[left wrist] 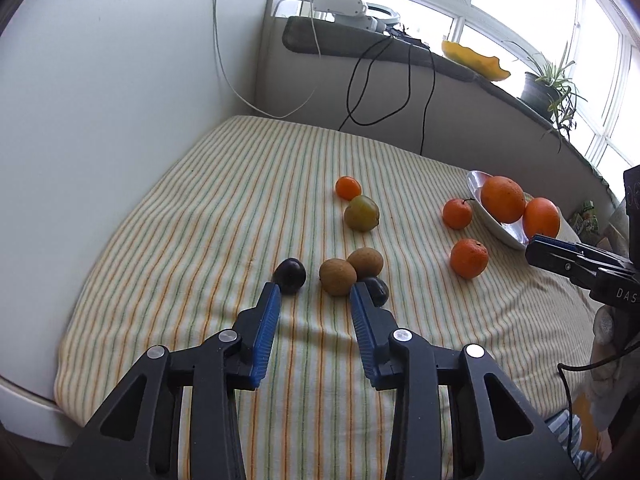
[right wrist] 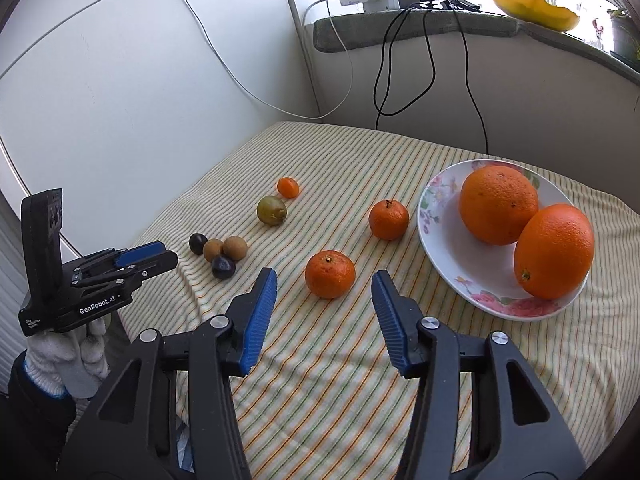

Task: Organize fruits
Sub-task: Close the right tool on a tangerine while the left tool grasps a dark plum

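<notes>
1. Faced a striped cloth (right wrist: pixel 320 380) strewn with fruit, seen from both wrist views.
2. Held the right gripper (right wrist: pixel 324 280) with jaws wide and empty, a mandarin (right wrist: pixel 330 274) at 12 o'clock just beyond the tips.
3. Held the left gripper (left wrist: pixel 316 292) with jaws wide and empty, near two kiwis (left wrist: pixel 338 277) and two dark plums (left wrist: pixel 291 274).
4. Showed a plate (right wrist: pixel 440 208) at 2 o'clock with two oranges (right wrist: pixel 498 204).
5. Judged the mandarin light, soft-skinned and prone to rolling; best gripped gently across its middle.
</notes>
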Action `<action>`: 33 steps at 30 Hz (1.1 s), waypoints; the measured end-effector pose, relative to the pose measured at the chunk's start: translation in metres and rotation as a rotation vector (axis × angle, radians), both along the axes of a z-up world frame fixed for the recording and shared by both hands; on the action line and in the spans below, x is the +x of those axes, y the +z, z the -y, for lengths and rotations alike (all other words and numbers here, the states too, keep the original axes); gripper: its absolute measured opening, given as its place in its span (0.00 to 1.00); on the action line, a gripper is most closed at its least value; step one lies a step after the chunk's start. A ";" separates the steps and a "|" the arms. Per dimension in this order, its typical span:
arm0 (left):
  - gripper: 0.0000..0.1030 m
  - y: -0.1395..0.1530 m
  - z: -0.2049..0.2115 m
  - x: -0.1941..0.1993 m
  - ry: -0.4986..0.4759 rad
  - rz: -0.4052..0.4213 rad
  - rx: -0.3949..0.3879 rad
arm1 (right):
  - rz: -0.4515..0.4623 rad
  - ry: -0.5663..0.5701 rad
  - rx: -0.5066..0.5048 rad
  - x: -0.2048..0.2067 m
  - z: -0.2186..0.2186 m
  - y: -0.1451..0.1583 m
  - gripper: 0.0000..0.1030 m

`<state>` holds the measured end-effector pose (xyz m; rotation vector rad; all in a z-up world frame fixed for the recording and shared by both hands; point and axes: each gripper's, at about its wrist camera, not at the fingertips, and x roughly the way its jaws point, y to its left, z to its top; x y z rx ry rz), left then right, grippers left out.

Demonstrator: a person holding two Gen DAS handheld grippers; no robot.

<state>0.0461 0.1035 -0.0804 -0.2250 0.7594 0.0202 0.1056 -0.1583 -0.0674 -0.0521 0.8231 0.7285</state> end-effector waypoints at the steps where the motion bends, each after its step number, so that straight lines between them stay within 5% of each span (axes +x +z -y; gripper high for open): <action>1: 0.33 -0.002 -0.003 0.002 0.005 -0.003 -0.002 | -0.005 0.000 -0.004 0.002 -0.003 -0.003 0.48; 33: 0.21 -0.027 -0.022 0.035 -0.004 -0.062 -0.035 | -0.079 -0.010 -0.071 0.031 -0.035 -0.041 0.47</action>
